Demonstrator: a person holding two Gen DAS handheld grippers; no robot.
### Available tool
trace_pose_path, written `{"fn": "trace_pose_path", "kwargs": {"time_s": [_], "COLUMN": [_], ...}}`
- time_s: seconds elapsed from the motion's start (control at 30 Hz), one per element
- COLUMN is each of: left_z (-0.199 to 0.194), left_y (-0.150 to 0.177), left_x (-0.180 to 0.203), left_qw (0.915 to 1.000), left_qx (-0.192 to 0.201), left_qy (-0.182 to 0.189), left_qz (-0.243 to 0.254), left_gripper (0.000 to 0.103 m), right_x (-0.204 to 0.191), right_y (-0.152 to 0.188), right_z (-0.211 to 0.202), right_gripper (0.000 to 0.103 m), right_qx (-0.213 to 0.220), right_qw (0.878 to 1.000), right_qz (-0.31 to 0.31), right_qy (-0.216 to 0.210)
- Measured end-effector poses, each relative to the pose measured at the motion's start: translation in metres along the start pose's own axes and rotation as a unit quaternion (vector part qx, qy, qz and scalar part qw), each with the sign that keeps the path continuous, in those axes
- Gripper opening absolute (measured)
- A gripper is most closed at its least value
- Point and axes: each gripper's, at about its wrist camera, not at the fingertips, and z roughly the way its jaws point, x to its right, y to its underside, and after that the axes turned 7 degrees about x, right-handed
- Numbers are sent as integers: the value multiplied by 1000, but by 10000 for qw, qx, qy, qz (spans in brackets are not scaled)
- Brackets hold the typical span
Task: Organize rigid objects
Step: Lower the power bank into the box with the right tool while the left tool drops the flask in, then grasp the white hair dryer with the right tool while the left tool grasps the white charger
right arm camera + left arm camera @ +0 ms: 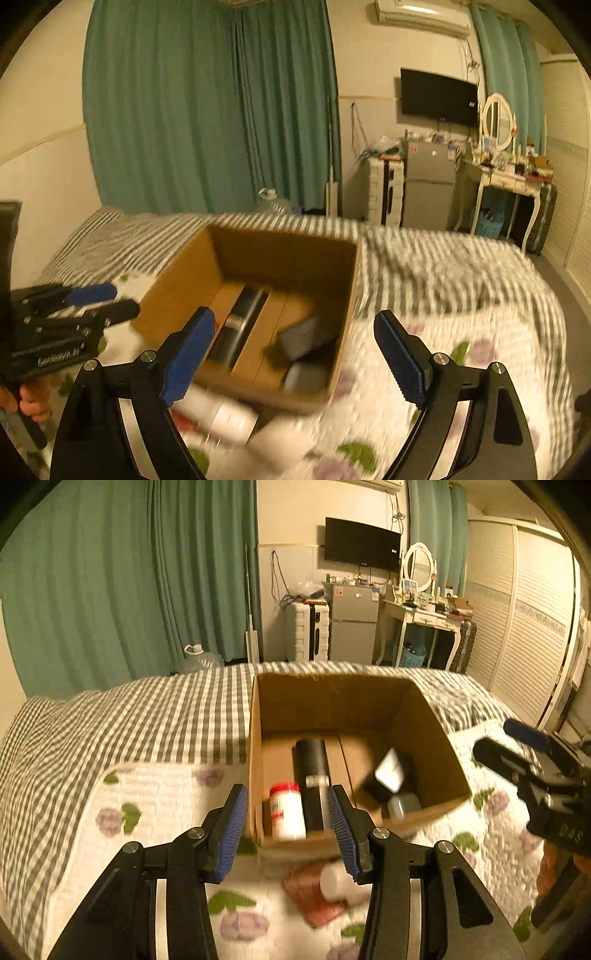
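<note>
An open cardboard box [432,753] [177,284] sits on the bed. Inside lie a black cylinder [312,771] [242,325], a white bottle with a red cap [286,812], a black-and-white box [388,775] and a grey object [404,806] [306,374]. My left gripper [288,812] is open and empty at the box's near edge. My right gripper [295,347] is open and empty above the box's near right corner; it also shows in the left wrist view [517,746]. A white bottle on a reddish packet [340,884] [225,417] lies blurred in front of the box.
The bed has a grey checked cover [147,716] and a white floral quilt [166,812]. Green curtains [110,590], a suitcase [308,631], a small fridge [354,624], a dressing table [424,616] and a wardrobe [524,620] stand beyond it.
</note>
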Motion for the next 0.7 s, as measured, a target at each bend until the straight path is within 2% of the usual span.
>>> {"fn": "trace_pose_path", "kwargs": {"time_s": [0.17,0.4,0.63,0.7], "left_z": [-6,1,11,12], "left_y": [34,79,88,90], "left_x": [3,-8,-20,-19], "left_qw": [9995,9974,9966,9963], "left_qx": [-271,-701,-759,-797], "left_qy": [-146,-188,-281,-291], "left_qz": [117,-54,-160,-147], "left_gripper": [48,48,48,48], "right_x": [-22,-69,-64,-60], "right_y": [42,83,99,103], "right_z": [0,39,83,90], "right_gripper": [88,88,88,82], "right_qx": [-546,-1150,-1566,-1678], "right_qw": [9983,9873,9843,9834], "right_qz": [-93,-1027,-759,-634], "right_qy": [-174,-371,-306,-264]}}
